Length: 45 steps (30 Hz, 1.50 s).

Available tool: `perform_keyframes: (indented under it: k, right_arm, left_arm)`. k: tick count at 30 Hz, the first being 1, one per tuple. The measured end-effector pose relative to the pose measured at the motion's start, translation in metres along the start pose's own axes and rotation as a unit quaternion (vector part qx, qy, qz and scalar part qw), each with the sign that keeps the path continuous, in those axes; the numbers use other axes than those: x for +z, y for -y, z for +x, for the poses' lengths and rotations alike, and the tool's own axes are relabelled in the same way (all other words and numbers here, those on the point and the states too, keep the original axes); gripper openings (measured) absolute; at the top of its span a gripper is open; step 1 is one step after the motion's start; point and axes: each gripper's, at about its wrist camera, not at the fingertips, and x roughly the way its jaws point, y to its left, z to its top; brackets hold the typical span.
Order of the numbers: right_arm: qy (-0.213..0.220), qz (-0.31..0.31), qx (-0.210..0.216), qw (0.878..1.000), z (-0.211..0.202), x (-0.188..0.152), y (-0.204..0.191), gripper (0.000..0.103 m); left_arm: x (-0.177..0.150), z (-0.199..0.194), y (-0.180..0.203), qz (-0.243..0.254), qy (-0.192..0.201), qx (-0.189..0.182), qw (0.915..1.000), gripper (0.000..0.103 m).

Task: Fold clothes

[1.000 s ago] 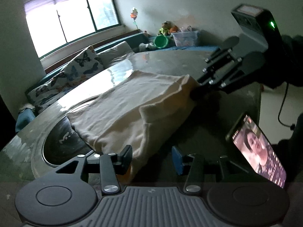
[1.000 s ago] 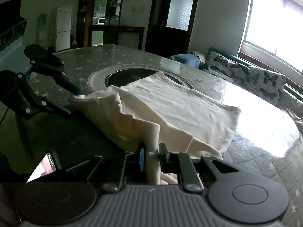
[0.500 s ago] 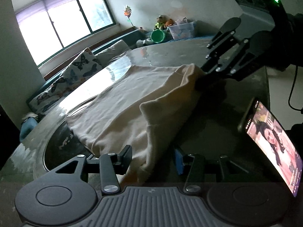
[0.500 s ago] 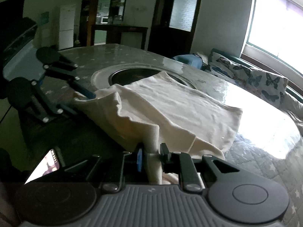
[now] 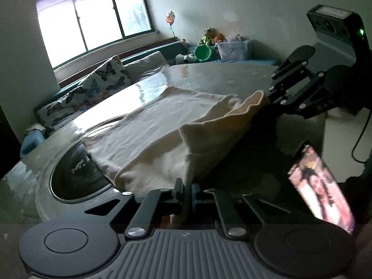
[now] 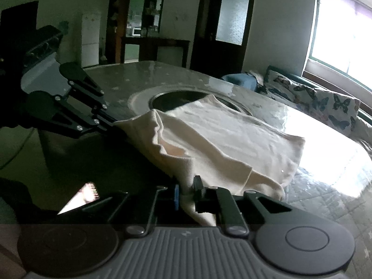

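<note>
Hidden or unclear: the near hem of the cream garment point(image 5: 162, 125) drops below both camera housings, its lower edge cut off; print on the dark round inset point(image 5: 76, 169) of the tabletop point(image 5: 209, 74) unreadable; phone point(image 5: 323, 190) screen blurred, its base cut off by the frame edge

Surroundings: butterfly-print cushions point(image 5: 104, 79) on a bench under the window point(image 5: 93, 21); green bowl point(image 5: 203, 52) and clear storage box point(image 5: 232, 48) with soft toys at the far wall; white fridge point(image 6: 90, 39) and dark doorways on the other side; phone propped just right of the left tongs

Garment: spread flat across the tabletop, partly over the inset, near edge lifted off the surface

Left tongs point(image 5: 187, 190): clenched on one near corner of the garment

Right tongs point(image 6: 186, 191): clenched on the other near corner, cloth bunched between the pads; edge hangs slack between the two grips
</note>
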Motion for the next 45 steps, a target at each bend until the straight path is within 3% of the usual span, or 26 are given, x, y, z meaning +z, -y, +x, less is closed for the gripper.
perform_keyframes:
  k: [8,14,26,33,39,43,45]
  right_arm:
    - [0.009,0.004,0.031,0.999,-0.051,0.014,-0.010,0.010]
    - [0.022,0.011,0.037,0.999,-0.060,0.038,0.005,0.010]
    - [0.022,0.019,0.002,1.000,0.017,0.085,0.080,0.010]
    - [-0.016,0.042,-0.018,0.999,0.084,0.090,0.118,0.010]
    - [-0.038,0.064,-0.026,0.997,0.126,0.077,0.135,0.012]
    - [-0.046,0.076,-0.032,0.996,0.144,0.067,0.137,0.020]
    - [-0.046,0.083,-0.042,0.995,0.149,0.062,0.139,0.034]
  left_arm:
    - [0.003,-0.050,0.010,-0.010,0.021,-0.030,0.9993,0.007]
    - [0.018,-0.052,0.004,-0.009,0.032,-0.016,0.9993,0.007]
    - [0.064,0.017,-0.061,-0.011,0.047,0.035,0.9982,0.007]
    - [0.075,0.082,-0.102,-0.030,0.011,0.051,0.9982,0.007]
    - [0.071,0.116,-0.120,-0.053,-0.013,0.058,0.9968,0.008]
    - [0.066,0.128,-0.126,-0.063,-0.026,0.068,0.9954,0.011]
    - [0.062,0.131,-0.126,-0.066,-0.032,0.072,0.9947,0.011]
